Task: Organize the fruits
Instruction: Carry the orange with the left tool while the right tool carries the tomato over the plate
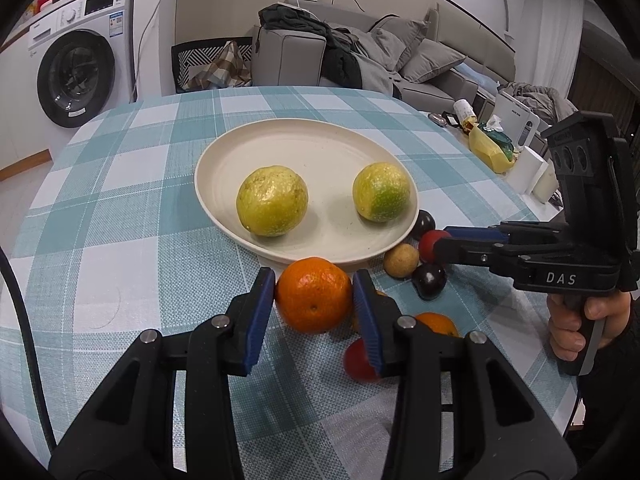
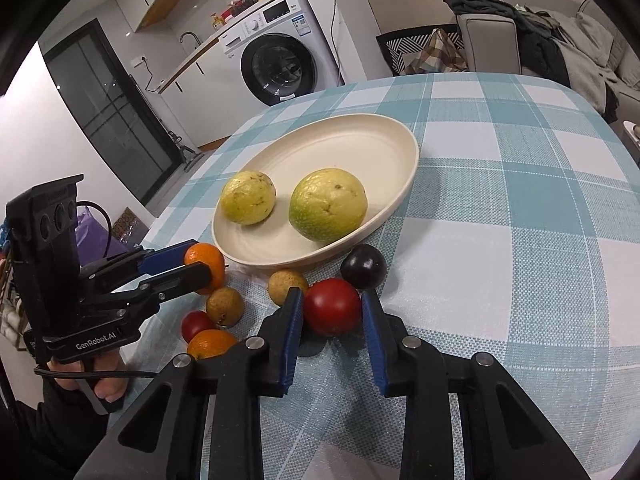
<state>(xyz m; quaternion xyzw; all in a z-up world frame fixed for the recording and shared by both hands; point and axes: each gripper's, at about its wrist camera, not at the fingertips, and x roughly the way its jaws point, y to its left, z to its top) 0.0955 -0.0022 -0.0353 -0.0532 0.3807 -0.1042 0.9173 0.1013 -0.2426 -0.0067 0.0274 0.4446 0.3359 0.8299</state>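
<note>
A cream plate (image 1: 304, 148) (image 2: 360, 148) holds two yellow-green guavas (image 1: 272, 201) (image 1: 381, 191) (image 2: 248, 198) (image 2: 328, 204). My left gripper (image 1: 314, 296) (image 2: 196, 262) is shut on an orange (image 1: 314, 295) (image 2: 206, 266) just in front of the plate. My right gripper (image 2: 332, 306) (image 1: 434, 242) is shut on a red tomato (image 2: 332, 306) (image 1: 428, 244). Loose on the cloth lie two dark plums (image 1: 429, 278) (image 1: 424, 222) (image 2: 363, 266), brown longans (image 1: 401, 260) (image 2: 285, 284) (image 2: 225, 306), another orange (image 1: 438, 323) (image 2: 210, 343) and a small red tomato (image 1: 358, 360) (image 2: 196, 325).
The table has a blue-and-white checked cloth (image 1: 120, 208) (image 2: 520, 200). A yellow bag and white boxes (image 1: 490, 148) sit at its right edge. A washing machine (image 1: 76, 76) (image 2: 276, 68), a chair (image 1: 212, 64) and a sofa (image 1: 400, 52) stand beyond.
</note>
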